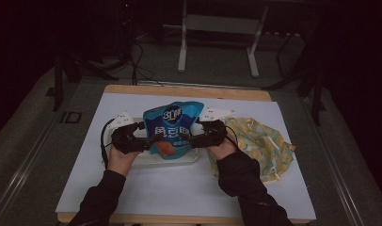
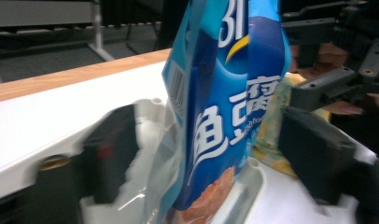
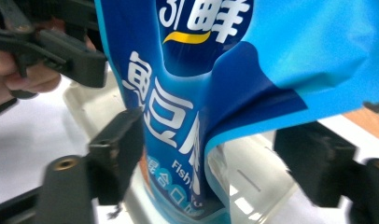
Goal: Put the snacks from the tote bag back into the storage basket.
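A blue snack pouch [image 1: 172, 125] with white lettering stands upright in a shallow white tray [image 1: 142, 161] at the table's middle. My left gripper [image 1: 154, 139] comes at it from the left and my right gripper [image 1: 187, 139] from the right, both near its lower half. In the left gripper view the pouch [image 2: 225, 116] stands edge-on between the jaws of the open left gripper [image 2: 211, 158], with a gap on the left side. In the right gripper view the open right gripper [image 3: 215, 158] straddles the pouch [image 3: 178, 93], its left jaw at the pouch's edge.
A crumpled yellow-patterned fabric bag [image 1: 266, 141] lies just right of my right hand. The white mat [image 1: 189, 188] covers the wooden table [image 1: 189, 90]. Beyond the table are a dark floor, cables and a metal stand [image 1: 217, 33].
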Demonstrator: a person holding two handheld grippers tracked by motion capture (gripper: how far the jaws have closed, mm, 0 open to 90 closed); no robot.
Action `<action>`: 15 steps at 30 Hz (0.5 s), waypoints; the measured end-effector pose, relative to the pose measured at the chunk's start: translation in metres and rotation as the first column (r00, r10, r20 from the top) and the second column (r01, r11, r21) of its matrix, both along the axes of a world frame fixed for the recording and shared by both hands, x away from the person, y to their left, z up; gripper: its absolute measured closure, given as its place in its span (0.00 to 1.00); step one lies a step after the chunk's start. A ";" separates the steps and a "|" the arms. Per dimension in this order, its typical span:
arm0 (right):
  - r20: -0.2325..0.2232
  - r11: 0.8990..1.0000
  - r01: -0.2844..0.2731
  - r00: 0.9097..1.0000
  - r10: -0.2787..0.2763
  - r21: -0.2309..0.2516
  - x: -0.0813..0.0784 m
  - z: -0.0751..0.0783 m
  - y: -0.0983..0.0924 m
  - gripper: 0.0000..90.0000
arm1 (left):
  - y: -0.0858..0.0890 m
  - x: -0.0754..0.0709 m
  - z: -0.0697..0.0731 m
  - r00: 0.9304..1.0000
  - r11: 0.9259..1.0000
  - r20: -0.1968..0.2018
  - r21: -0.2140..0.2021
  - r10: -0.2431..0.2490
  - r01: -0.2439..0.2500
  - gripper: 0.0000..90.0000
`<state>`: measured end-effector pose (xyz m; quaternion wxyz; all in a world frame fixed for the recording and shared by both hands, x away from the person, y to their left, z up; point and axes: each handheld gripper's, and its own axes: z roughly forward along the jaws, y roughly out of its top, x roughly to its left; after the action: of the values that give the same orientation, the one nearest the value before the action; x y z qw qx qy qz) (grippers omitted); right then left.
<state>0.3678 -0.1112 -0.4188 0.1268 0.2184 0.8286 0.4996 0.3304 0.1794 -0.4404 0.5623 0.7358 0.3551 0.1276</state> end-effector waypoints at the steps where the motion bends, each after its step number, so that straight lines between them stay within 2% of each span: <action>1: 0.003 1.000 0.007 1.000 -0.007 -0.009 0.000 0.000 -0.001 0.18 | 0.001 0.000 -0.001 1.000 1.000 -0.004 -0.005 0.000 0.000 0.21; 2: 0.002 1.000 0.010 1.000 -0.010 -0.013 0.000 -0.001 -0.001 0.18 | 0.002 0.000 -0.001 1.000 1.000 -0.009 -0.015 -0.011 0.011 0.21; 4: 0.007 0.999 -0.008 1.000 0.008 -0.033 -0.001 -0.002 -0.003 0.16 | 0.003 -0.002 -0.002 1.000 1.000 0.000 -0.014 0.008 -0.008 0.20; 5: 0.016 0.999 0.001 1.000 0.000 -0.037 -0.002 -0.003 -0.004 0.16 | 0.003 -0.002 -0.003 1.000 1.000 -0.011 -0.025 -0.003 0.003 0.20; 7: 0.003 1.000 -0.002 1.000 0.002 -0.026 -0.002 -0.004 -0.006 0.16 | 0.002 -0.003 -0.004 1.000 1.000 -0.011 -0.019 0.003 -0.004 0.20; 12: 0.015 1.000 -0.001 1.000 0.001 -0.023 -0.004 -0.005 -0.010 0.16 | 0.000 -0.008 -0.003 1.000 1.000 0.004 0.009 0.017 -0.017 0.20; 15: 0.019 0.999 0.001 1.000 0.000 -0.032 -0.007 -0.004 -0.013 0.16 | 0.002 -0.011 -0.005 1.000 1.000 -0.001 -0.001 0.024 -0.024 0.20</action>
<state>0.3608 -0.1239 -0.4232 0.1382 0.2119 0.8353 0.4881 0.3189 0.1819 -0.4449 0.5609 0.7313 0.3641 0.1339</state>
